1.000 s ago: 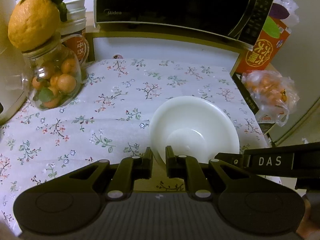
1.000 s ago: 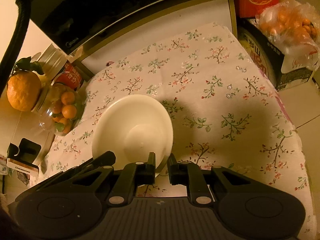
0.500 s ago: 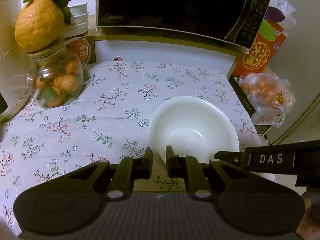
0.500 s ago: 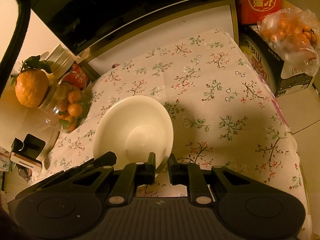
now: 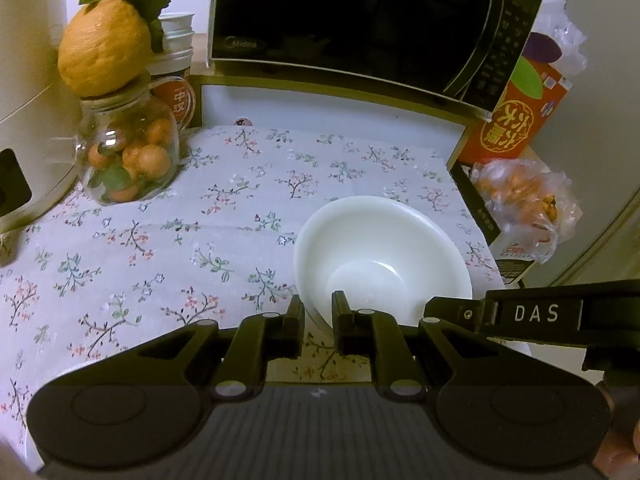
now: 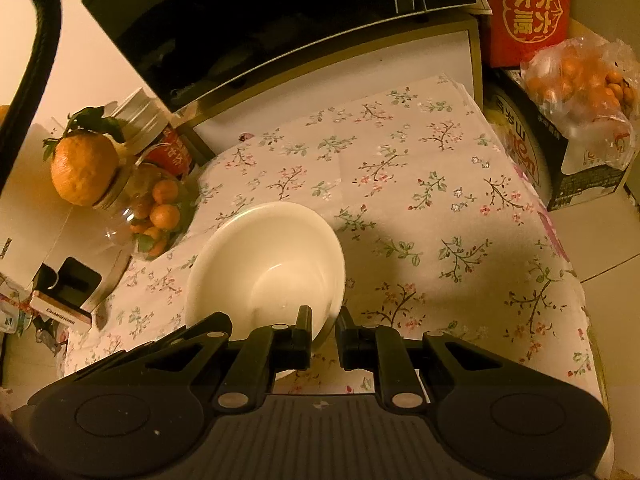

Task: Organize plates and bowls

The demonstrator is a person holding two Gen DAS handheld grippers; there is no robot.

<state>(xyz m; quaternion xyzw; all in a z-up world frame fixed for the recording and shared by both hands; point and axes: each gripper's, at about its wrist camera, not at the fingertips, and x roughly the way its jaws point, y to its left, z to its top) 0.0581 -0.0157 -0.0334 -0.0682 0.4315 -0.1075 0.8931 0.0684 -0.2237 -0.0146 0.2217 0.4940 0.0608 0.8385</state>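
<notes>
- Bowl (image 5: pixel 384 256): a plain white, glossy, round vessel with a deep well and wide flaring wall, empty inside; it sat at the near right of the floral tablecloth (image 5: pixel 200 220), its near rim between both sets of fingers.
- The left gripper (image 5: pixel 317 312) was clamped on the bowl's near-left rim, one finger inside the wall and one outside.
- The right gripper (image 6: pixel 323 322) was pinched tight on the near-right rim (image 6: pixel 334 308) in the same way, one black finger inside and one outside.
- The left wrist view alone showed the other tool's black arm lettered "DAS" (image 5: pixel 536 314) crossing at the right, and a cream rounded appliance (image 5: pixel 28 100) at the far left.
- The right wrist view alone showed a black hose (image 6: pixel 36 40) curving at the far left, a small black holder with a labelled base (image 6: pixel 66 292) left of the cloth, and pale floor tiles (image 6: pixel 608 236) at the right.
- Both views showed a black glass-fronted microwave (image 5: pixel 344 20) at the far side, a clear rounded glass jar of small oranges (image 5: pixel 128 152) topped by a dimpled leafy citrus (image 5: pixel 104 52), a red printed carton (image 5: pixel 512 120) and a crinkled clear plastic bag of orange fruit (image 5: pixel 524 200) at the right.
- The cloth was thin, creased, pale, printed with small sprigs.
</notes>
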